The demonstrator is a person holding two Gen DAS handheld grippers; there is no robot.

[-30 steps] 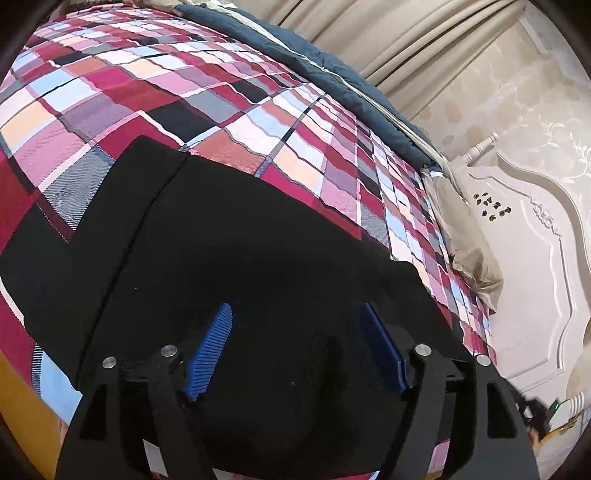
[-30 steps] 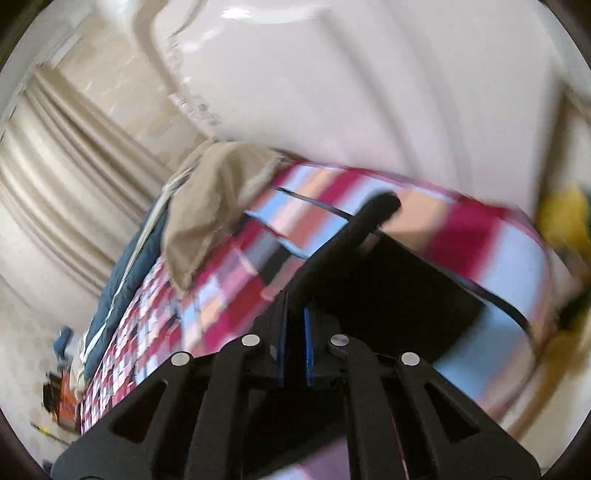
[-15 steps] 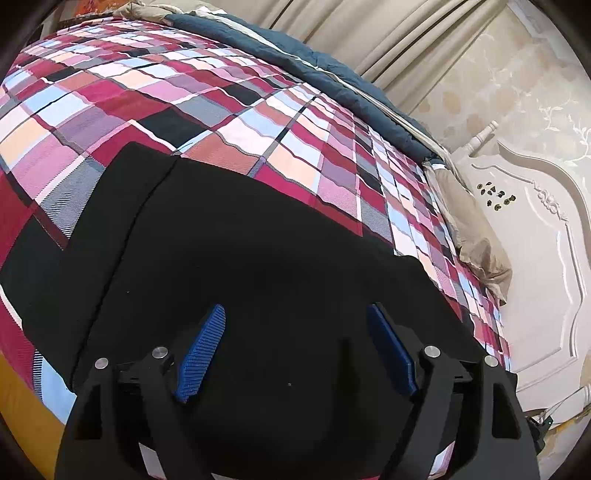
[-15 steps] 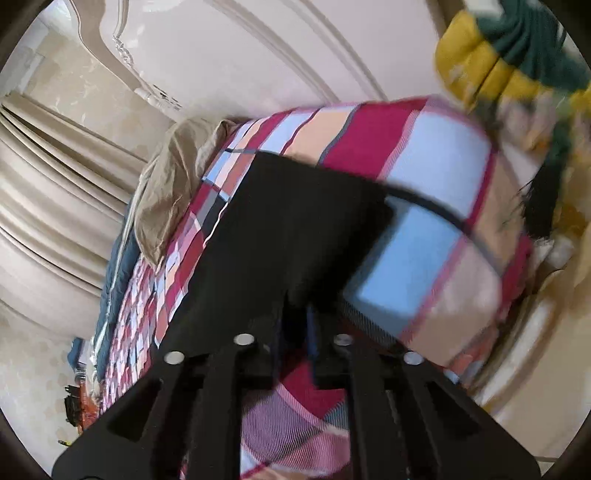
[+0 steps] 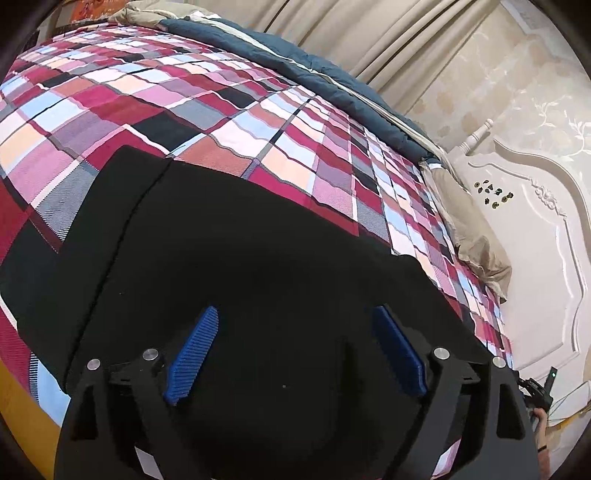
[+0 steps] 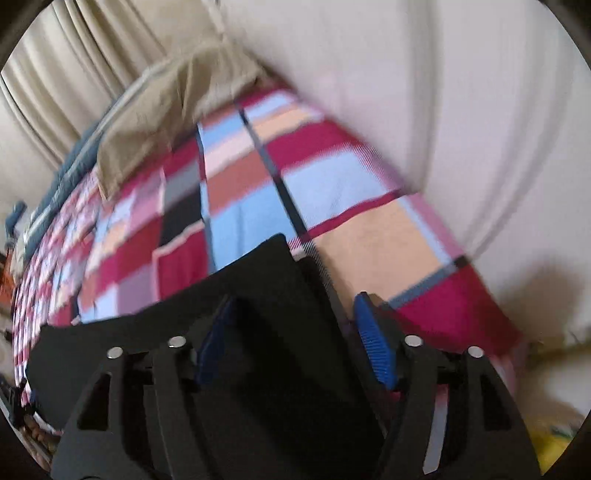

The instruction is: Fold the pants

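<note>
Black pants (image 5: 229, 251) lie flat on a plaid bedspread (image 5: 184, 110), with a folded seam running along their left part. My left gripper (image 5: 295, 325) is open, its blue pads spread wide just above the pants' near edge, holding nothing. In the right wrist view the pants (image 6: 258, 295) show as a black corner lying on the plaid cover (image 6: 332, 177). My right gripper (image 6: 295, 314) is open, its blue pads apart on either side of that corner. This view is motion-blurred.
A dark blue quilt (image 5: 332, 81) runs along the bed's far side by beige curtains (image 5: 369, 33). A tan pillow (image 5: 472, 236) lies by the white headboard (image 5: 535, 258). The pillow (image 6: 166, 99) also shows in the right wrist view. The near bed edge is at lower left.
My right gripper was shut on the pants' end and has opened, laying the black corner on the bed. The left gripper stayed open and drew back slightly.
</note>
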